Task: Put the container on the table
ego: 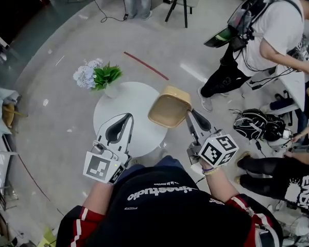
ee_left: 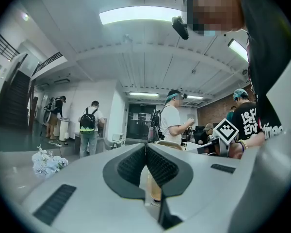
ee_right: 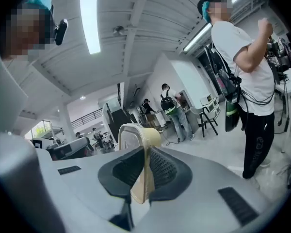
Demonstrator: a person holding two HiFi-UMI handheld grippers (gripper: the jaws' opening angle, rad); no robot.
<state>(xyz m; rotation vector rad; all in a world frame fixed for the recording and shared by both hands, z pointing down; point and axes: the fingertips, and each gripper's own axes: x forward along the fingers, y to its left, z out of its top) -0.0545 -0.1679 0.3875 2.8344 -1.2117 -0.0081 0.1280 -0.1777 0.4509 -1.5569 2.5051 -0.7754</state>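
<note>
Your right gripper (ego: 191,113) has its fingers (ee_right: 162,166) clenched on the container (ego: 170,107) rim, over the counter's (ego: 126,99) right edge. Not yet set down; lowering and release left. Left gripper (ego: 130,117) fingers closed, empty.

In your right gripper's (ee_right: 145,152) own view, the jaws cover most of the container (ee_right: 136,132). You see only its rim above them and a thin strip between the pads. From your head, the container covers the right edge of the table (ego: 129,99), your left gripper (ego: 128,117) covers part of its near side, and the person in white (ego: 278,30) is cut off at the upper right.
</note>
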